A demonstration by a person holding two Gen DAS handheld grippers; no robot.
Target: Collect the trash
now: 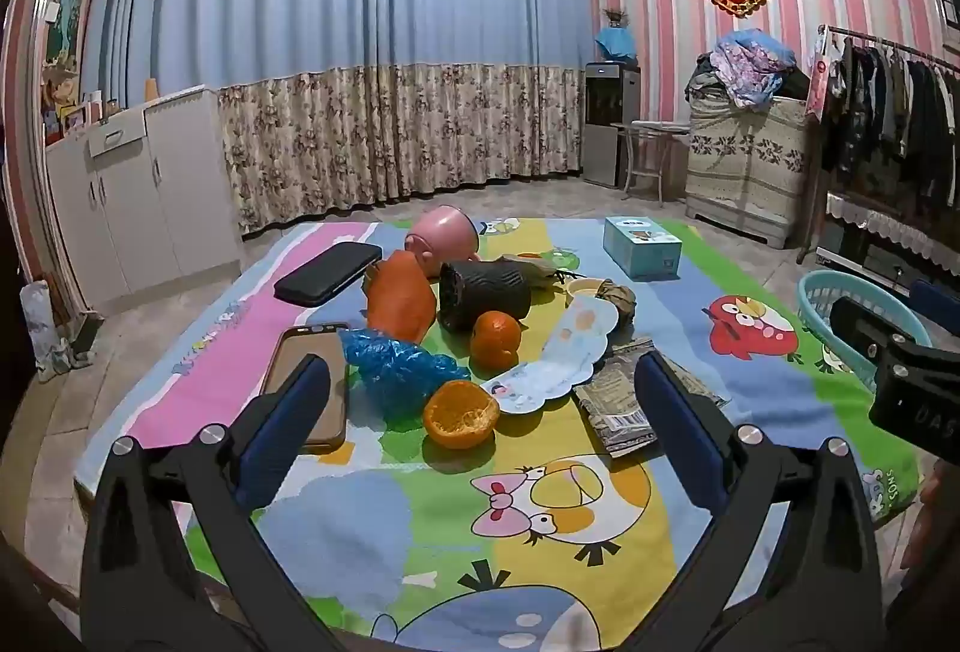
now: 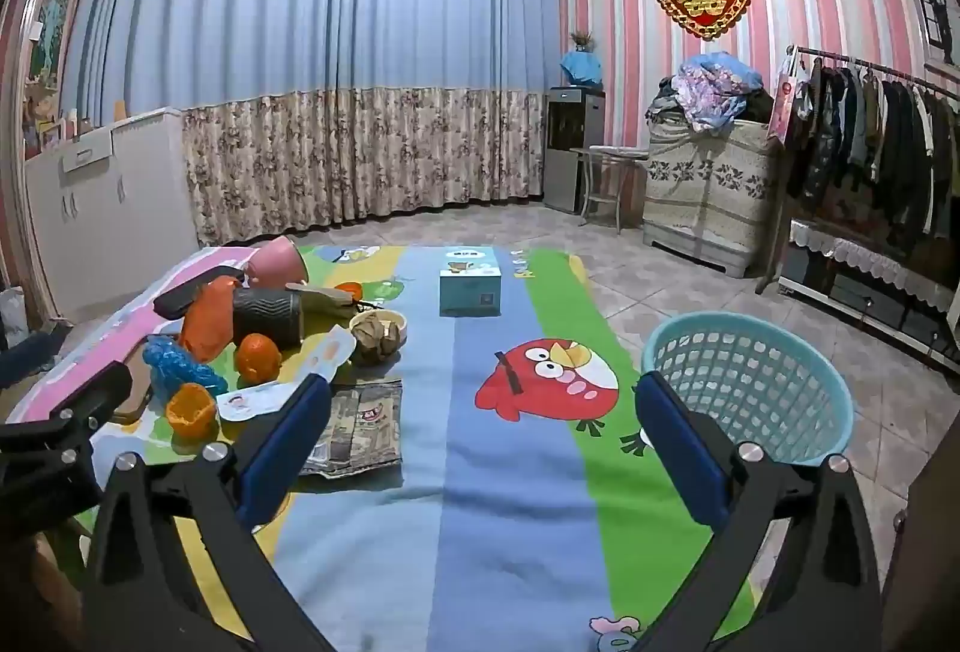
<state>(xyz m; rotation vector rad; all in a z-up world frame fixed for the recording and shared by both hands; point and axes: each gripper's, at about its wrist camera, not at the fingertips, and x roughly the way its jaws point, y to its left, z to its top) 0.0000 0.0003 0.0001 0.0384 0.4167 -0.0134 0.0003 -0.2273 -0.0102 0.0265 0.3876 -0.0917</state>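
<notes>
Both grippers hover wide open and empty above the tabletop's cartoon cloth (image 2: 516, 502). The left gripper (image 1: 480, 412) faces the trash pile: a hollow orange peel (image 1: 461, 413) just ahead, a blue bag (image 1: 399, 367), a whole orange (image 1: 495, 340), a printed wrapper (image 1: 561, 355) and a foil packet (image 1: 624, 400). The right gripper (image 2: 480, 421) sits nearer the blue basket (image 2: 750, 388), at the right edge, well apart from the pile.

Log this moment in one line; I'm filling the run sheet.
stage: start | left gripper: open, empty | right gripper: open, empty | trash: on mat | basket: looks empty
</notes>
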